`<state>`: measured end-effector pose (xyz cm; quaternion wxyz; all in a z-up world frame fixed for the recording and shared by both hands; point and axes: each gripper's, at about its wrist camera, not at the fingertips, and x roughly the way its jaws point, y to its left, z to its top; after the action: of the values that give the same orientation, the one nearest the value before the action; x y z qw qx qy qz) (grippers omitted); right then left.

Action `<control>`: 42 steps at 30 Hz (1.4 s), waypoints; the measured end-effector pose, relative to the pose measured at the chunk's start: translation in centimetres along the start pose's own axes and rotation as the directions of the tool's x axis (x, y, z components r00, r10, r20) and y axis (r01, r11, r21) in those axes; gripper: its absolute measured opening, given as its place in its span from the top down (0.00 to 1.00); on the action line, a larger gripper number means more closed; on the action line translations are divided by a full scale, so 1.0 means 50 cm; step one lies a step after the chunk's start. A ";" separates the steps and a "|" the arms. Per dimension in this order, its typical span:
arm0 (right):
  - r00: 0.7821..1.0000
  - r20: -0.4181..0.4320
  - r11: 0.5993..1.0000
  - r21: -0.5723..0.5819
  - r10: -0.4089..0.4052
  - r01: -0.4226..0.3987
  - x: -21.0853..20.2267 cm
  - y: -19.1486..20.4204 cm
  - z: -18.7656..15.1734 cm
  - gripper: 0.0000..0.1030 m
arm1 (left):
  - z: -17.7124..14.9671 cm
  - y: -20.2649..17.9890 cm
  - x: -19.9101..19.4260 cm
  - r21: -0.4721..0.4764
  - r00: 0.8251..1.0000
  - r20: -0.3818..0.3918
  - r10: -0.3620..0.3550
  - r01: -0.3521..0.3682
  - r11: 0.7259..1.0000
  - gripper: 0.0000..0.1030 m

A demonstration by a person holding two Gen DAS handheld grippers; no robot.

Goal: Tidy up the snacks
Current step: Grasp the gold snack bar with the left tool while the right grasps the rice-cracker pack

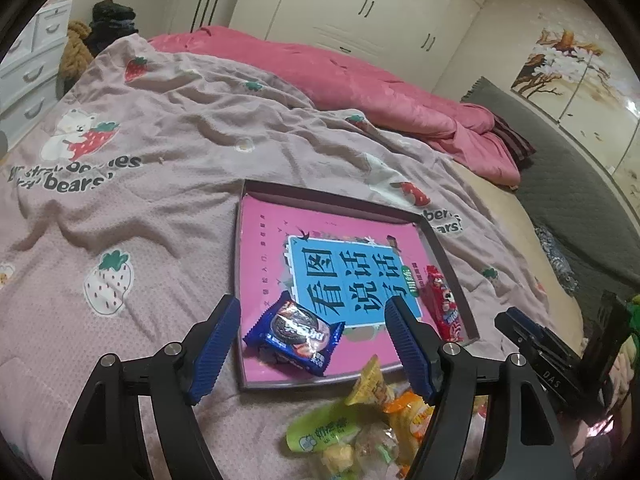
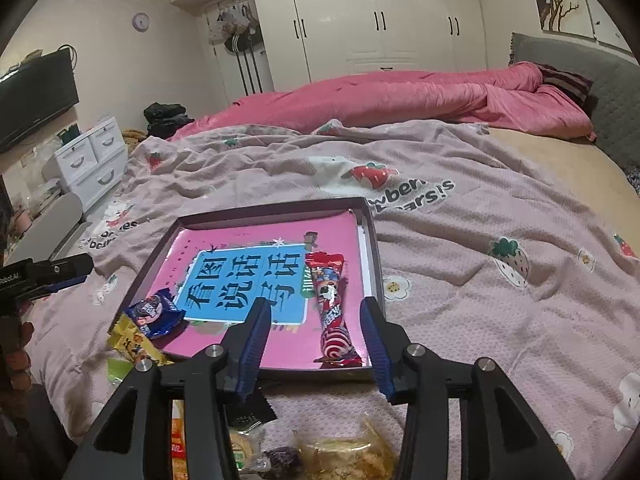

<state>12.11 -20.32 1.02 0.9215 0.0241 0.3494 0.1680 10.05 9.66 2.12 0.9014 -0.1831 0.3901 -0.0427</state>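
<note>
Setting: a bed covered by a pale pink blanket [image 1: 168,184] printed with strawberries and bears, a rumpled deeper pink quilt [image 2: 420,100] at the far side.
Tray: a shallow dark-rimmed box [image 1: 448,248] lay on the blanket, its floor filled by a bright pink book cover [image 2: 256,240] with a blue panel of large black characters.
Cookie pack: a blue wrapper [image 1: 294,330] with crimped ends and a picture of a dark sandwich cookie lay at the tray's near left corner, slightly tilted, one end over the tray's near edge.
Red stick snack: a long red wrapper [image 2: 332,308] with cartoon printing and a pink-white swirl at its near end lay lengthwise along the tray's right side, inside the rim.
Loose snacks: a heap [image 1: 360,420] of yellow, orange and green packets sat on the blanket just near of the tray, outside it.
Left gripper [image 1: 314,328]: blue pads spread wide, hovering above the cookie pack, pads clear of it.
Right gripper [image 2: 316,332]: jaws parted, above the red stick snack's near end, not pressing it.
</note>
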 end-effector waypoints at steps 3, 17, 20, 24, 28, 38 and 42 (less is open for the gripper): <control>1.000 0.002 1.000 -0.009 0.004 -0.004 -0.005 0.008 -0.002 0.54 | -0.005 -0.005 -0.004 0.009 1.000 -0.005 -0.002 0.002 1.000 0.26; 0.998 -0.010 0.995 -0.078 0.065 -0.066 -0.046 0.066 -0.028 0.54 | -0.028 -0.020 -0.017 0.043 1.000 -0.027 -0.004 0.005 0.999 0.26; 0.996 -0.030 0.992 -0.101 0.078 -0.081 -0.048 0.085 -0.040 0.54 | -0.038 -0.025 -0.017 0.050 0.999 -0.042 -0.006 0.009 0.999 0.26; 0.994 -0.054 0.987 -0.128 0.093 -0.100 -0.052 0.108 -0.058 0.54 | -0.053 -0.028 -0.013 0.051 0.998 -0.069 -0.013 0.017 0.999 0.26; 0.992 -0.075 0.981 -0.155 0.104 -0.115 -0.056 0.126 -0.076 0.54 | -0.068 -0.030 -0.007 0.051 0.995 -0.096 -0.019 0.024 0.998 0.26; 0.984 -0.139 0.966 -0.219 0.112 -0.141 -0.057 0.165 -0.120 0.54 | -0.096 -0.048 0.021 0.070 0.989 -0.146 -0.023 0.034 0.997 0.26; 0.981 -0.165 0.960 -0.240 0.106 -0.144 -0.050 0.175 -0.135 0.54 | -0.104 -0.053 0.031 0.077 0.988 -0.156 -0.017 0.029 0.997 0.26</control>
<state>3.39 -13.38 -1.04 0.8756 -0.0829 0.3916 0.2702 7.58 5.32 -1.24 0.8742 -0.1479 0.4550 -0.0825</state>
